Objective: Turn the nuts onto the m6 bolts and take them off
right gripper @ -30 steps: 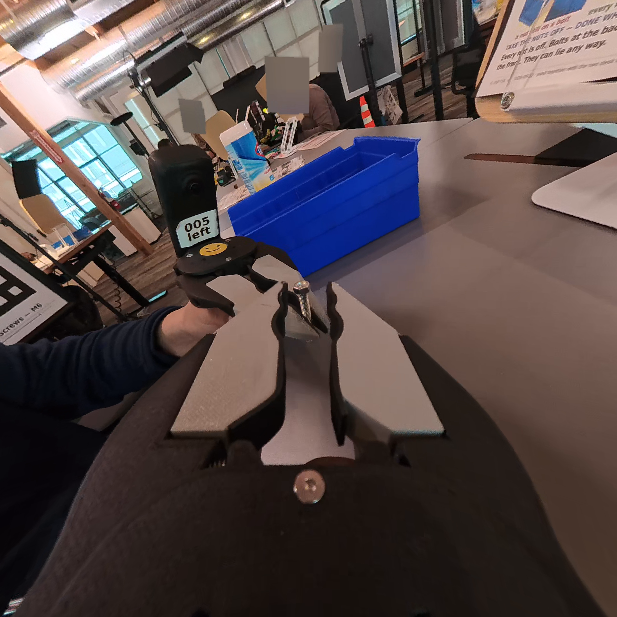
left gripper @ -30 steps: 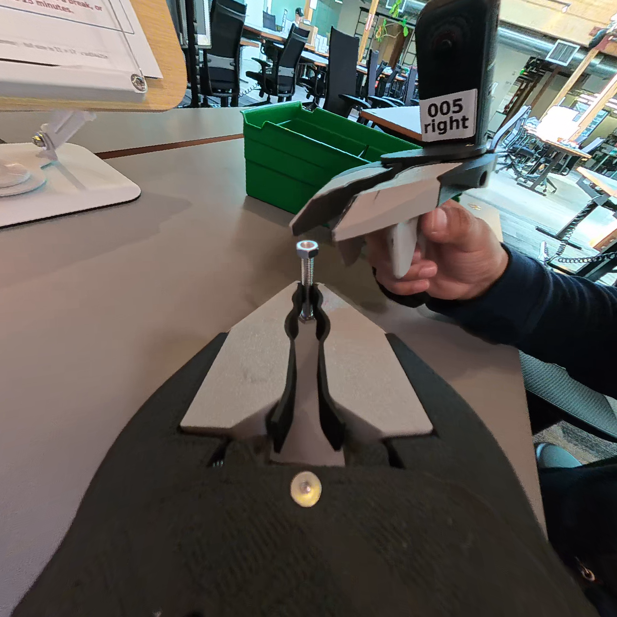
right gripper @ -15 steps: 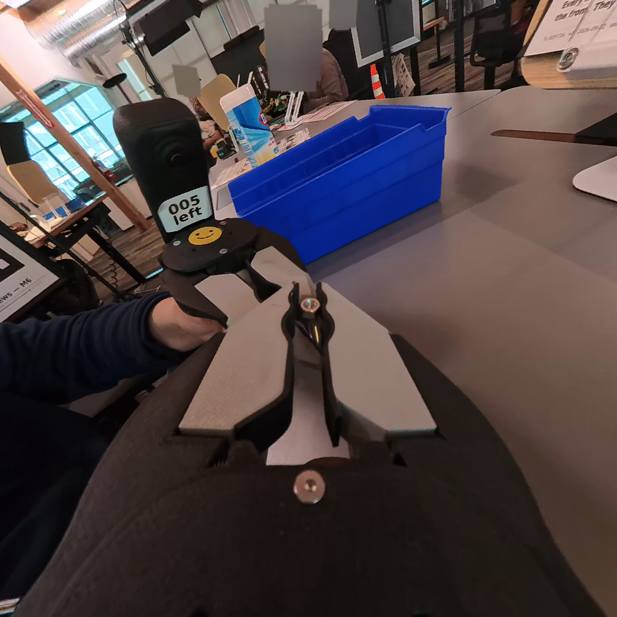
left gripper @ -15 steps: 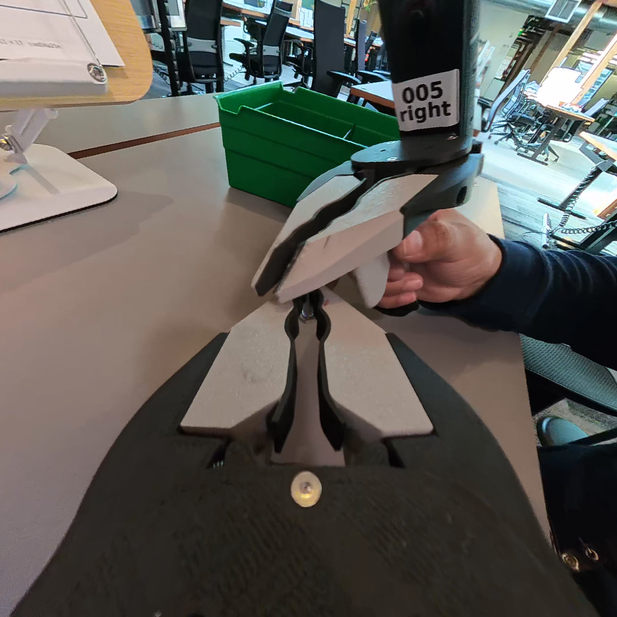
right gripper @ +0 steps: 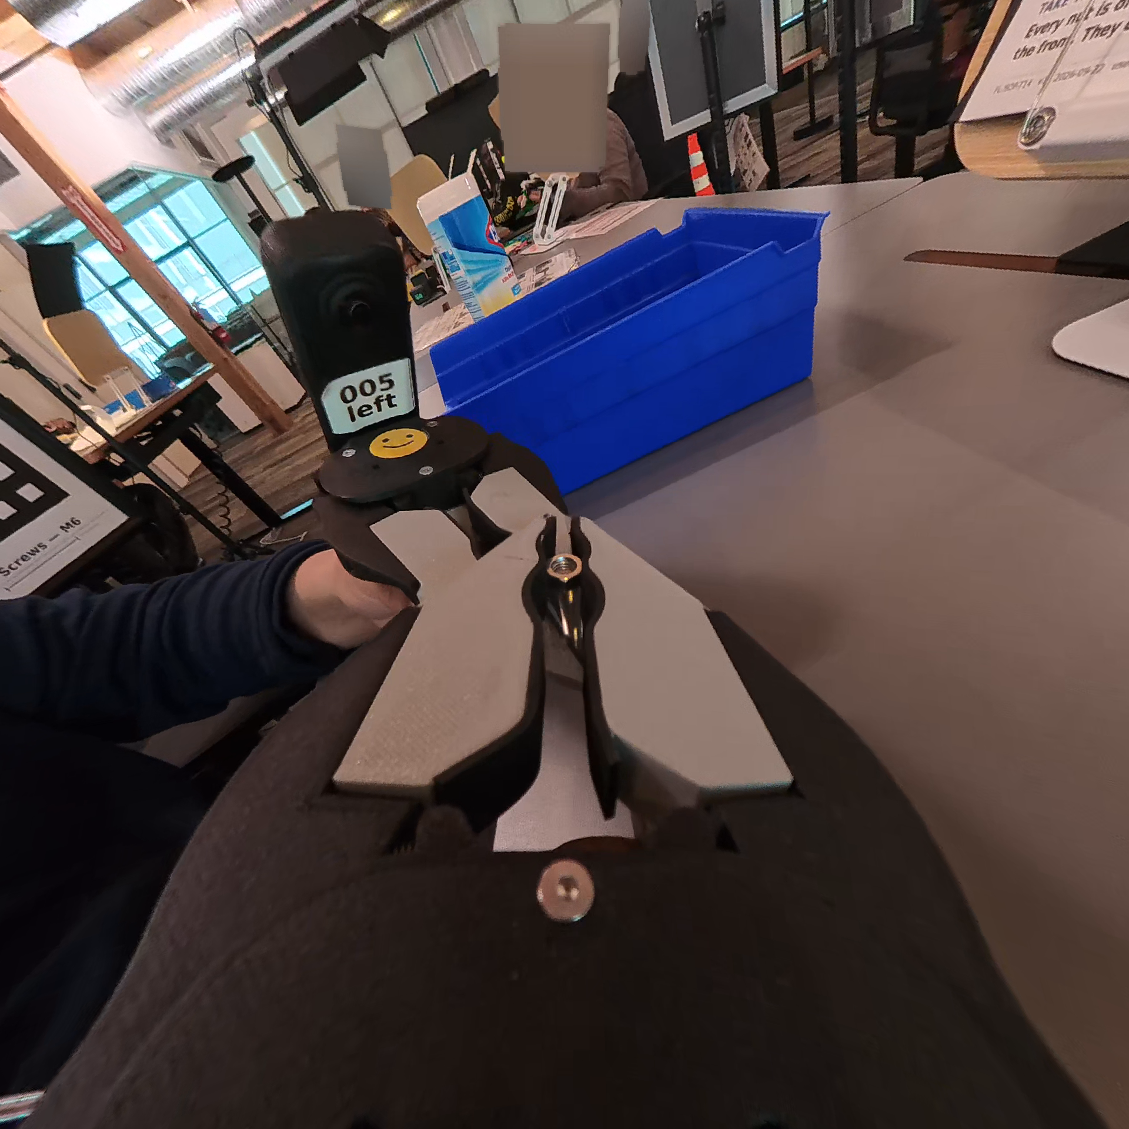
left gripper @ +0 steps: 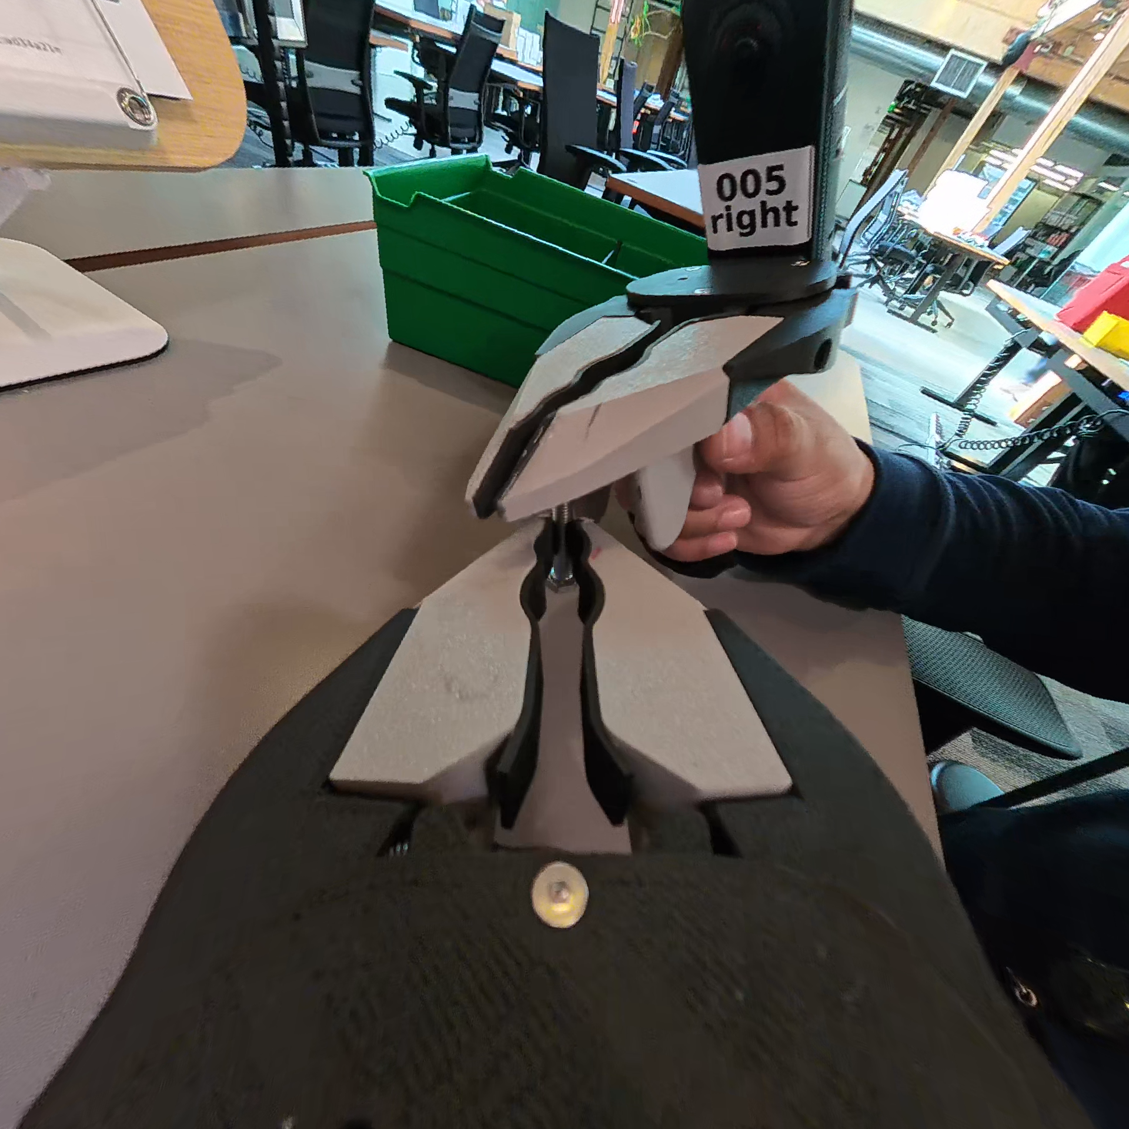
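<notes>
My left gripper [left gripper: 559, 544] is shut on a silver M6 bolt [left gripper: 559, 559] and holds it upright above the grey table [left gripper: 244, 489]. The bolt's hex head [left gripper: 559, 583] sits low between the pads and its thread points up. My right gripper [right gripper: 562, 537] reaches over the bolt from the right, and its tips show in the left wrist view [left gripper: 489, 507]. It is shut on a silver hex nut [right gripper: 565, 566] at the top of the bolt, and I can see the nut's threaded hole from above. The top of the bolt is hidden under the right fingers [left gripper: 611, 427].
A green bin [left gripper: 489, 275] stands behind the grippers in the left wrist view. A blue bin [right gripper: 641, 354] stands farther out in the right wrist view, with a wipes canister [right gripper: 470, 256] behind it. A white stand base [left gripper: 61, 317] lies at the left. A person's hands hold both grippers. Both grippers' tips are roughly 35 centimeters from the white stand base [left gripper: 61, 317].
My right gripper came in from the right with its jaws open, moved over the top of the bolt, and closed on the nut. My left gripper kept its grip on the bolt.
</notes>
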Available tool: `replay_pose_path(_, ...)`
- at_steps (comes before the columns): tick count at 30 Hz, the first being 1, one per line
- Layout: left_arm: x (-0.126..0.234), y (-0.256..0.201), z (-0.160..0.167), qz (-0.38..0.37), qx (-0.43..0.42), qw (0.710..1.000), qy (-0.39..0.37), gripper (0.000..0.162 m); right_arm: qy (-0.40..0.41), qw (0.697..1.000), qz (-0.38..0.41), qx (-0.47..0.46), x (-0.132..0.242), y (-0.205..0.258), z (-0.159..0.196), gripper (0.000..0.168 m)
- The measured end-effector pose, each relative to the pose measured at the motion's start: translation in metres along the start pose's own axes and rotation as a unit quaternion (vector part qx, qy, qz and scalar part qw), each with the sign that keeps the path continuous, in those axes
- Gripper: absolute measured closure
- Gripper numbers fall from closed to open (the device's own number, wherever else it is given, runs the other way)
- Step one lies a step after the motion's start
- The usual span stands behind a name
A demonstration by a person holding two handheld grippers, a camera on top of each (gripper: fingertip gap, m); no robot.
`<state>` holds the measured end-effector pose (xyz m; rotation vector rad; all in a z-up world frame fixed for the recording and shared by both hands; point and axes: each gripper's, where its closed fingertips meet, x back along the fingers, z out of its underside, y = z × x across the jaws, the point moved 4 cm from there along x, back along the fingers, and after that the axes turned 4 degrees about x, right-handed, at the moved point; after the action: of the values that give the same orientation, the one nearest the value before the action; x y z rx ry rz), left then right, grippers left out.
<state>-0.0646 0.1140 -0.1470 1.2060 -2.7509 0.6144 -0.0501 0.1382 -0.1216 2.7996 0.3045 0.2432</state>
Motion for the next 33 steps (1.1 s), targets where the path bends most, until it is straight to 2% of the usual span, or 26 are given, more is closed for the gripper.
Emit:
replay_pose_path(10,0.001,0.006,0.001,-0.014,0.004,1.000,-0.001,0.159,-0.032,0.999,0.024,0.021,0.018,-0.001,-0.016,0.167)
replay_pose_path(14,0.002,0.009,0.001,-0.026,-0.004,1.000,-0.002,0.159,-0.039,0.996,0.042,0.067,0.034,0.025,-0.030,0.167)
replay_pose_path(17,0.003,0.008,0.002,-0.029,-0.014,0.999,0.001,0.159,-0.039,0.990,0.073,0.111,0.071,0.054,-0.051,0.167)
replay_pose_path(19,0.003,0.006,0.002,-0.030,-0.023,0.999,0.004,0.159,-0.035,0.978,0.144,0.145,0.117,0.055,-0.067,0.167)
replay_pose_path(21,0.002,0.003,0.002,-0.025,-0.029,0.999,0.007,0.159,-0.027,0.961,0.232,0.146,0.174,0.037,-0.075,0.167)
replay_pose_path(23,0.000,0.000,0.003,-0.022,-0.040,0.999,0.010,0.159,0.005,0.944,0.313,0.105,0.230,0.004,-0.065,0.167)
replay_pose_path(25,-0.002,-0.003,0.005,-0.022,-0.054,0.998,0.015,0.159,0.060,0.917,0.390,0.058,0.276,-0.034,-0.037,0.167)
replay_pose_path(27,-0.004,-0.006,0.006,-0.020,-0.071,0.997,0.018,0.159,0.119,0.891,0.439,0.017,0.306,-0.060,-0.002,0.168)
replay_pose_path(30,-0.005,-0.009,0.007,-0.020,-0.088,0.996,0.017,0.159,0.155,0.892,0.424,-0.042,0.311,-0.071,0.036,0.166)
replay_pose_path(33,-0.006,-0.007,0.009,-0.021,-0.089,0.996,0.021,0.159,0.188,0.880,0.434,-0.049,0.315,-0.074,0.051,0.165)
